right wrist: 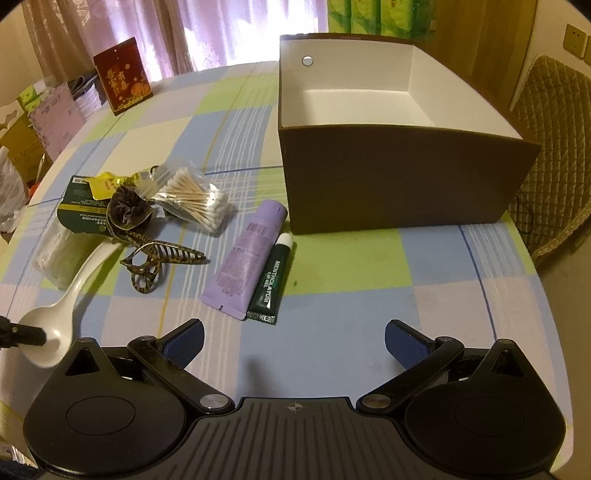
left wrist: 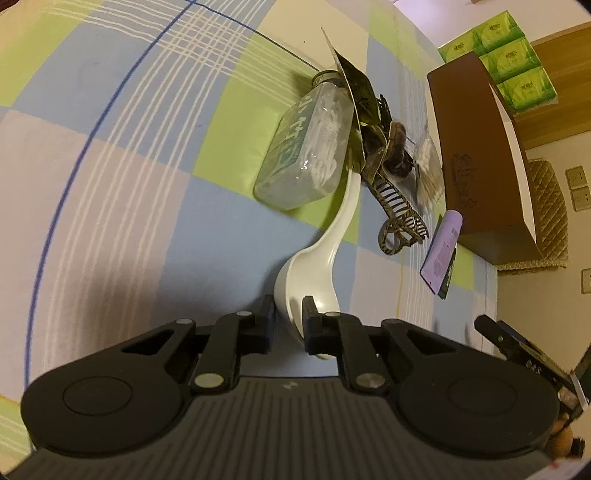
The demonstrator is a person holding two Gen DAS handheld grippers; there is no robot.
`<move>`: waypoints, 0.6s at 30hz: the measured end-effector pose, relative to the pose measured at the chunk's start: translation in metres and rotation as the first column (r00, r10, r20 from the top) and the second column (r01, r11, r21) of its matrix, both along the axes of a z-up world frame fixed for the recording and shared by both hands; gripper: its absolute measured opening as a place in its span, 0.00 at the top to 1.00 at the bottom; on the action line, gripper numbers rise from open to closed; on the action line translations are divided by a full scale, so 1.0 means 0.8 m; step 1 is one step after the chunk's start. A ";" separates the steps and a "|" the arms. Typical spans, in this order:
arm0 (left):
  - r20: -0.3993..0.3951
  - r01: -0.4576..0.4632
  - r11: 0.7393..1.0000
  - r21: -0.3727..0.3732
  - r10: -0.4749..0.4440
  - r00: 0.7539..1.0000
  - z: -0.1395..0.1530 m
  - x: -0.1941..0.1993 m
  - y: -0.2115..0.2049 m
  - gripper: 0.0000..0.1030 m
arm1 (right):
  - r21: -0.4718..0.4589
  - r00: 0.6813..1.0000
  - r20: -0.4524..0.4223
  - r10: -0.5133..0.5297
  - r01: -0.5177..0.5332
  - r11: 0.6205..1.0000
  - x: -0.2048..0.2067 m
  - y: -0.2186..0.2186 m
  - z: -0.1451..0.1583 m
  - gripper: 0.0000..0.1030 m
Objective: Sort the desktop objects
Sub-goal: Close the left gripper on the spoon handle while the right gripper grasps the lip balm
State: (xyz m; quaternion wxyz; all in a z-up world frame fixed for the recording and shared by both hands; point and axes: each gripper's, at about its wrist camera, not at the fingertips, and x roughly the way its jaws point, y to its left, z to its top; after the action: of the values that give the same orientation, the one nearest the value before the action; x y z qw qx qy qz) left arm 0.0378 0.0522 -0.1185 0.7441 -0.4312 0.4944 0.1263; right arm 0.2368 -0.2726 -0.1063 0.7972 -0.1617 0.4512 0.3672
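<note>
Left gripper (left wrist: pixel 288 319) pinches smooth white plastic spoon (left wrist: pixel 314 273).

Premises: a private home, most likely a dining or living room. The round desk (right wrist: pixel 332 295) is covered with a checked cloth in blue, green and lilac. Sheer pink-lilac curtains (right wrist: pixel 184 33) hang over a bright window behind it. A chair with a quilted olive-brown cushion cover (right wrist: pixel 550 147) stands just beside the desk. Beige wall sockets (right wrist: pixel 576 38) sit on a cream wall next to wood panelling. Green multipacks of tissue paper (left wrist: pixel 506 62) are stacked nearby. A red and gold greeting card (right wrist: pixel 122 75) stands upright on the desk. Cardboard boxes and bags (right wrist: pixel 44 110) are piled at the far left.
</note>
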 end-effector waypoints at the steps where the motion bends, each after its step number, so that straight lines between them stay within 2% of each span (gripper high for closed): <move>1: 0.002 0.003 1.000 0.002 -0.003 1.000 0.002 -0.004 0.000 0.90 | -0.001 1.000 -0.001 -0.001 0.001 1.000 0.000 0.000 -0.001 0.02; 11: 0.040 -0.002 1.000 -0.029 0.003 0.999 0.022 -0.037 0.001 0.99 | 0.010 0.999 0.012 0.029 -0.030 1.000 -0.006 0.017 -0.004 0.02; 18: 0.088 -0.075 0.994 -0.074 0.081 0.993 0.034 -0.045 0.021 0.99 | 0.024 0.999 0.042 0.031 -0.032 0.999 -0.010 0.025 -0.002 0.02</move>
State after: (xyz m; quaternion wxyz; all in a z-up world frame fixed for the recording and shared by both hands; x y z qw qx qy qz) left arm 0.0021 0.0692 -0.0913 0.7446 -0.4815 0.4470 0.1179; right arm 0.2285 -0.2528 -0.1075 0.8026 -0.1666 0.4273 0.3815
